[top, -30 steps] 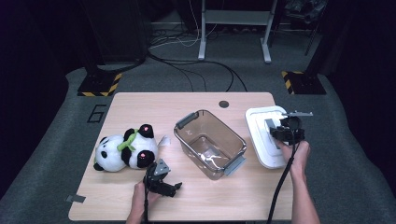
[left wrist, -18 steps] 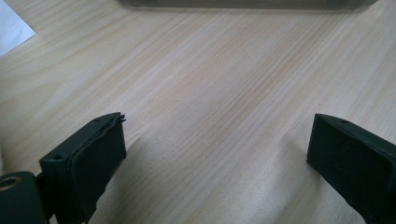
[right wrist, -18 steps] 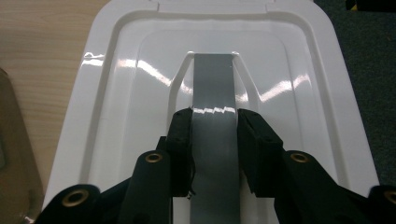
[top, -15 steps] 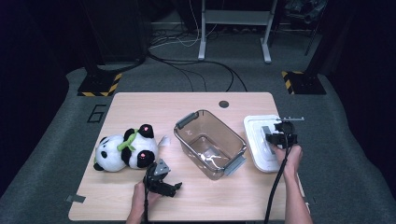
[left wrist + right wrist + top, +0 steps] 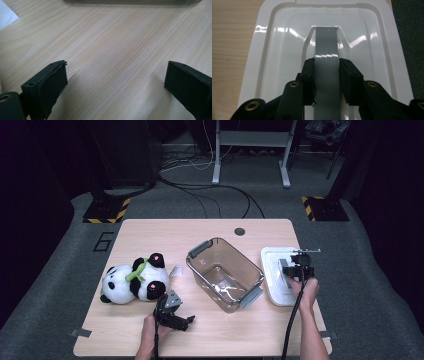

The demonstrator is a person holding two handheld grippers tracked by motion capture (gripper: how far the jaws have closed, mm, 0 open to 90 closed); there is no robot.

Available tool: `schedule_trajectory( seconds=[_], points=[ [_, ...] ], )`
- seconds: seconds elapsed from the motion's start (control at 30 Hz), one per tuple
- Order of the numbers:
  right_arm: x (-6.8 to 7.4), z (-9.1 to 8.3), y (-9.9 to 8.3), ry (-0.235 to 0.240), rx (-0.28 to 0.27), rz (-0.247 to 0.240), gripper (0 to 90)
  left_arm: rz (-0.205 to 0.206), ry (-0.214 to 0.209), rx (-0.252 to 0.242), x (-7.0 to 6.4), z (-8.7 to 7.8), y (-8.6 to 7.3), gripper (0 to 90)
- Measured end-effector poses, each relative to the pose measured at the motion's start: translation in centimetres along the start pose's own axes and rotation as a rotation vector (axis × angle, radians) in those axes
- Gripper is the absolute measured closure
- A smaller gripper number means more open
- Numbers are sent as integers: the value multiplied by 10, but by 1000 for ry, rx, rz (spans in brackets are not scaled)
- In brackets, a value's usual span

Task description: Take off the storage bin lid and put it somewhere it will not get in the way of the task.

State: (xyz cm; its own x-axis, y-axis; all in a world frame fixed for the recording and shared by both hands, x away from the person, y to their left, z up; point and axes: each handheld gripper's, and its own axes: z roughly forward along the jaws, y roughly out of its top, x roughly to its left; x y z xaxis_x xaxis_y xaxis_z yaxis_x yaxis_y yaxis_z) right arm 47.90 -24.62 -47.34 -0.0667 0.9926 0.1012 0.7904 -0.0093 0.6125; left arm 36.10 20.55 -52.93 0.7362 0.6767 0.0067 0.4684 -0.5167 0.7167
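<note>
A white lid [image 5: 272,265] lies at the right of the table, beside a clear plastic bin [image 5: 240,255] with grey latches. My right gripper [image 5: 295,267] is over the lid. In the right gripper view, that gripper [image 5: 326,62] is shut on the grey handle [image 5: 326,42] running down the middle of the lid [image 5: 274,50]. A panda plush [image 5: 130,282] lies on its side at the left. My left gripper [image 5: 187,321] rests near the front edge, just in front of the panda. It [image 5: 116,72] is open, with bare wood between its jaws.
The wooden table [image 5: 150,235] has a dark round hole [image 5: 239,231] at its far edge. A white tag [image 5: 175,270] lies between the panda and the bin. The lid overhangs close to the table's right edge. Cables and stands are on the floor beyond.
The right gripper has drawn the lid slightly toward the person and to the left. The left gripper, panda and bin have not moved.
</note>
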Motion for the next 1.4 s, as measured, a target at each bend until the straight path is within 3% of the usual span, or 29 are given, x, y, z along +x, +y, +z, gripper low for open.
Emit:
schedule_trajectory(
  seconds=[0.53,0.73,0.93,1.17,1.27,1.4],
  points=[
    [-4,15,-5,-4,14,30,667,-2,2,-4,0,0,0,42],
    [-4,18,-8,-5,11,20,657,-5,2,-6,0,0,0,42],
    [-5,8,-8,4,-18,22,480,-2,2,-2,0,0,0,42],
    [-5,-12,-16,40,-61,-17,223,-4,2,-3,0,0,0,42],
    [-1,-25,-24,65,-85,-32,170,-5,3,-4,0,0,0,43],
    [4,-40,-36,94,-121,-88,116,-4,3,-4,0,0,0,44]
  ],
)
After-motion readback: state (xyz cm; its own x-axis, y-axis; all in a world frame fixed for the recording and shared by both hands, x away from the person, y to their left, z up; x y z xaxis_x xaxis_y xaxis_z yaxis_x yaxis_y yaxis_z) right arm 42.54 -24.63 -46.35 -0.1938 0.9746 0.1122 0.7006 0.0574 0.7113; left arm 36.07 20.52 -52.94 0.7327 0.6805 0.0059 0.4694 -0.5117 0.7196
